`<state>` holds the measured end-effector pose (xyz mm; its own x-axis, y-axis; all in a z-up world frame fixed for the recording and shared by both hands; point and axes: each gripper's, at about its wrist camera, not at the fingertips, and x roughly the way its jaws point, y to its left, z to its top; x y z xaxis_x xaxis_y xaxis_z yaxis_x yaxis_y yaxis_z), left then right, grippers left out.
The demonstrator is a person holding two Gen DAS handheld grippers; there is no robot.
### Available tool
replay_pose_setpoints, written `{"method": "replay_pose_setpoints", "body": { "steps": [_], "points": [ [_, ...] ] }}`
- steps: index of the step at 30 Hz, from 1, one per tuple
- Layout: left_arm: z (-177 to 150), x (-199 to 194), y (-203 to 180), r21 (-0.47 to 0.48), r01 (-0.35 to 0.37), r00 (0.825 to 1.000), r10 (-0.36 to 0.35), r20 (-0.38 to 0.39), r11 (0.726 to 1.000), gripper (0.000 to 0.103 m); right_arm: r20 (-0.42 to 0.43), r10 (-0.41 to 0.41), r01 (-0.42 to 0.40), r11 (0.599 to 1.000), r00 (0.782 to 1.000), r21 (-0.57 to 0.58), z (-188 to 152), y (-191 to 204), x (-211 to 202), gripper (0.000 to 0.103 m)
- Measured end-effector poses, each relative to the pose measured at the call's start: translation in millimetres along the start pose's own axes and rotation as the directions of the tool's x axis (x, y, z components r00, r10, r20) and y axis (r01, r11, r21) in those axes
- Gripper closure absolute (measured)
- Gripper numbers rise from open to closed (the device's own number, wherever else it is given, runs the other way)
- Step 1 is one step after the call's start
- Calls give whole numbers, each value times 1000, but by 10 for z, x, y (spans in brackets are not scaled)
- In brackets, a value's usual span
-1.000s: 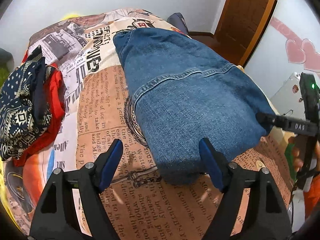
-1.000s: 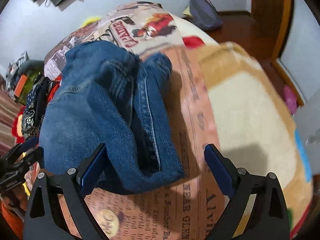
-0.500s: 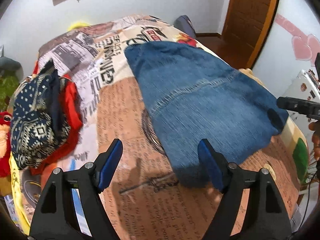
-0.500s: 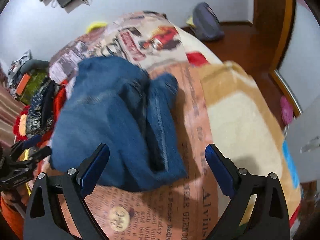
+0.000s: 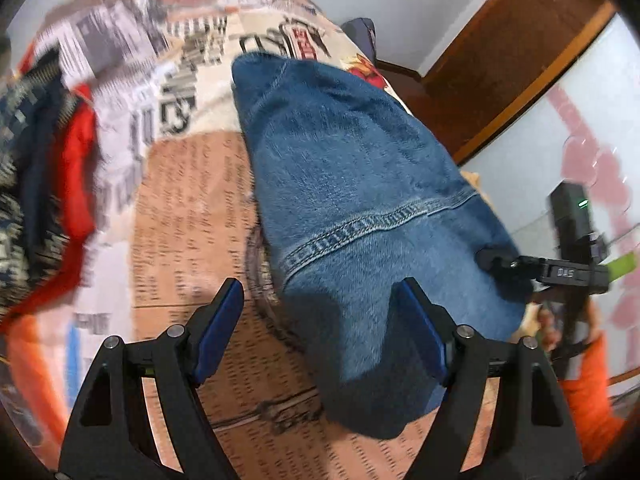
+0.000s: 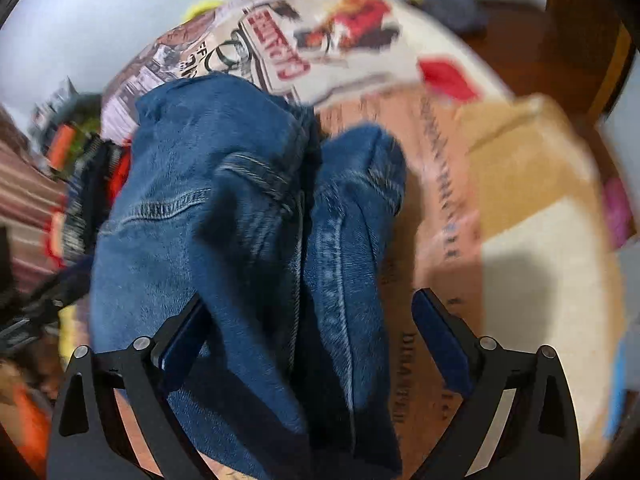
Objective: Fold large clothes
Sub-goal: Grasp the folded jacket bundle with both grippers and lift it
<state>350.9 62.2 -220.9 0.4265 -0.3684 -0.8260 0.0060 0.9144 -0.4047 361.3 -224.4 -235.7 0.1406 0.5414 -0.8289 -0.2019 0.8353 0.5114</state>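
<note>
A folded pair of blue jeans [image 5: 360, 208] lies on the bed with its newspaper-print cover [image 5: 188, 208]. My left gripper [image 5: 320, 332] is open, its jaws wide apart over the near end of the jeans and empty. In the right wrist view the jeans [image 6: 248, 240] show as a thick folded bundle. My right gripper [image 6: 308, 332] is open and straddles the bundle's near end, holding nothing. From the left wrist view the right gripper [image 5: 504, 264] touches the far right edge of the jeans.
A heap of dark patterned and red clothes [image 5: 44, 184] lies at the bed's left side. A brown wooden door [image 5: 500, 60] and a wall with pink hearts [image 5: 592, 168] stand at right. A beige blanket [image 6: 532, 208] covers the bed's right part.
Both grippers have moved in closer to the jeans and lower; the jeans now fill more of both views. The jeans lie as before. Both jaws stay open.
</note>
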Motion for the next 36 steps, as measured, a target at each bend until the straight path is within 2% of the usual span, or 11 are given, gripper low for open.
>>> {"method": "replay_pose_setpoints", "body": {
  "steps": [3, 8, 11, 15, 18, 21, 23, 25, 27, 32, 36],
  "points": [
    [71, 201, 121, -92, 108, 991, -114, -64, 990, 19, -55, 92, -91, 996, 994, 22, 56, -112, 99, 5],
    [120, 480, 232, -200, 201, 966, -228, -125, 959, 10, -126, 180, -178, 984, 975, 25, 146, -143, 268, 4],
    [113, 605, 245, -249, 245, 947, -286, -145, 937, 7, -160, 204, -201, 979, 966, 33, 194, -103, 345, 4],
    [103, 740, 208, -289, 287, 928, -340, -155, 914, 5, -163, 185, -184, 983, 969, 22, 214, 18, 369, 2],
    [135, 784, 179, -289, 288, 927, -342, -156, 913, 5, -153, 197, -194, 980, 968, 38, 197, -15, 335, 3],
    [143, 791, 149, -291, 281, 929, -335, -156, 915, 8, -141, 221, -217, 975, 965, 41, 144, -35, 299, 8],
    [152, 770, 103, -290, 264, 935, -318, -160, 920, 13, -129, 234, -229, 972, 964, 57, 160, -31, 283, 14],
    [221, 733, 128, -282, 254, 940, -305, -154, 925, 23, -119, 233, -226, 972, 965, 67, 145, -19, 245, 25],
    [223, 646, 43, -255, 241, 949, -283, -143, 937, 32, -108, 202, -195, 978, 973, 68, 128, 50, 198, 32],
    [277, 203, -204, -144, 213, 971, -225, -78, 967, 44, -99, 180, -174, 983, 979, 63, 51, 336, 8, 50],
    [323, -222, -200, -119, 240, 969, -245, -22, 963, 47, -85, 196, -195, 980, 977, 26, -6, 648, -147, 55]
  ]
}}
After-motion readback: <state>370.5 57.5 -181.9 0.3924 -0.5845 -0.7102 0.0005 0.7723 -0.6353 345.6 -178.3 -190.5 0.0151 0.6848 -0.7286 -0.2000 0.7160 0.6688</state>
